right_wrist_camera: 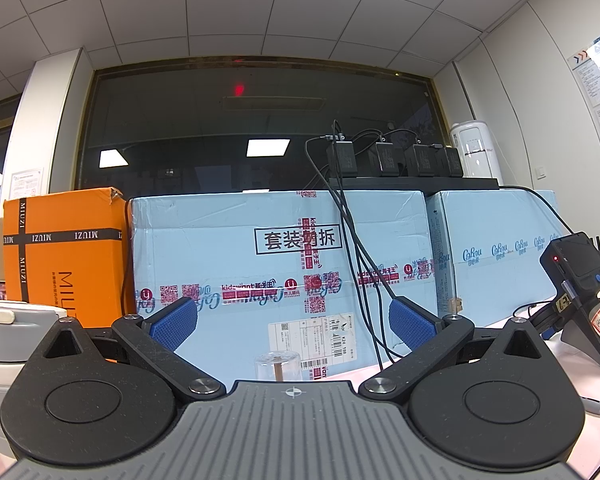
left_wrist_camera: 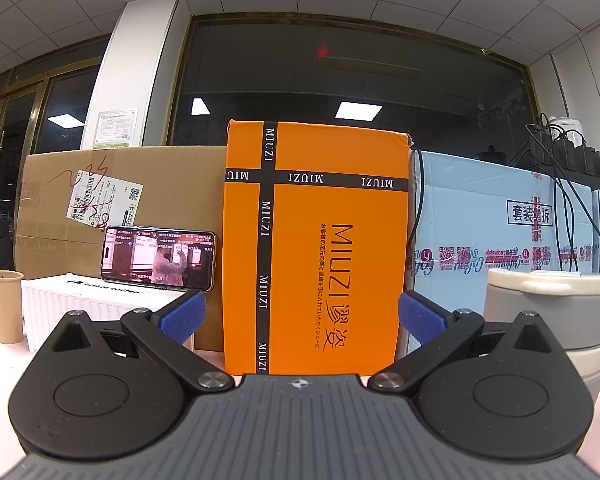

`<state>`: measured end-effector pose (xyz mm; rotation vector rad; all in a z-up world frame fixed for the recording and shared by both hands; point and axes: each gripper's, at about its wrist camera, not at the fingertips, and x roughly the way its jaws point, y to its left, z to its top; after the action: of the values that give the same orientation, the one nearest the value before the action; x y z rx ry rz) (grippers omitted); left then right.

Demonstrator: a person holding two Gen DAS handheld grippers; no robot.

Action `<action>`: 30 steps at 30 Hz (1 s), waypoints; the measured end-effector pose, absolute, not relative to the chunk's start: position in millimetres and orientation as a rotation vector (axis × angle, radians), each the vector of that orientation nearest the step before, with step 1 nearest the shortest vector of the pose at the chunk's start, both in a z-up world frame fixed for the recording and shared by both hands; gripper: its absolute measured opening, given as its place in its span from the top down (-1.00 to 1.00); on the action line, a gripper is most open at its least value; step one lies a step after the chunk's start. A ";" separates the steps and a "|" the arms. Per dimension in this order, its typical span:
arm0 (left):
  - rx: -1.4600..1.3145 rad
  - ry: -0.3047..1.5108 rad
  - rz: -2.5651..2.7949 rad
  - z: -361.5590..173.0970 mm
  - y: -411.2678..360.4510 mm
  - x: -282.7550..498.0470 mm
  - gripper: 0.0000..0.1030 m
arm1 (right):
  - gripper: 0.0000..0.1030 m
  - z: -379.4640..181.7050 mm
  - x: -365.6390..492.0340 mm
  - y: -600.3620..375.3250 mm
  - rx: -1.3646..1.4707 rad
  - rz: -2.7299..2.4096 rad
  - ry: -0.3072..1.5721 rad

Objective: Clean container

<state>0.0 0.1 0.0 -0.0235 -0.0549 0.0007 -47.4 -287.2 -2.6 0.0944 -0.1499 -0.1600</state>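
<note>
A grey stacked container with a cream lid (left_wrist_camera: 548,312) stands at the right edge of the left wrist view, to the right of my left gripper (left_wrist_camera: 302,312). That gripper is open, its blue pads spread wide with nothing between them. The same container (right_wrist_camera: 8,340) shows at the far left of the right wrist view, left of my right gripper (right_wrist_camera: 292,322), which is also open and empty. A small clear plastic cup with a brown stick inside (right_wrist_camera: 278,364) sits low between the right gripper's fingers, partly hidden by the gripper body.
An orange MIUZI box (left_wrist_camera: 320,240), a brown carton (left_wrist_camera: 120,200) and light blue cartons (right_wrist_camera: 280,264) form a wall at the back. A phone (left_wrist_camera: 158,258) leans on a white box (left_wrist_camera: 92,304); a paper cup (left_wrist_camera: 2,304) stands left. Cables (right_wrist_camera: 360,272) and a black handheld device (right_wrist_camera: 580,288) are right.
</note>
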 end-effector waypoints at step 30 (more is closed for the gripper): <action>-0.024 -0.054 0.004 1.2 -0.2 -0.8 -1.00 | -1.00 -2.4 -47.8 -288.0 0.097 -0.160 -0.150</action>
<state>-0.8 -0.1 1.2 -0.0240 -0.0538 0.0038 -47.8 -288.0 -2.4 0.0971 -0.1499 -0.1602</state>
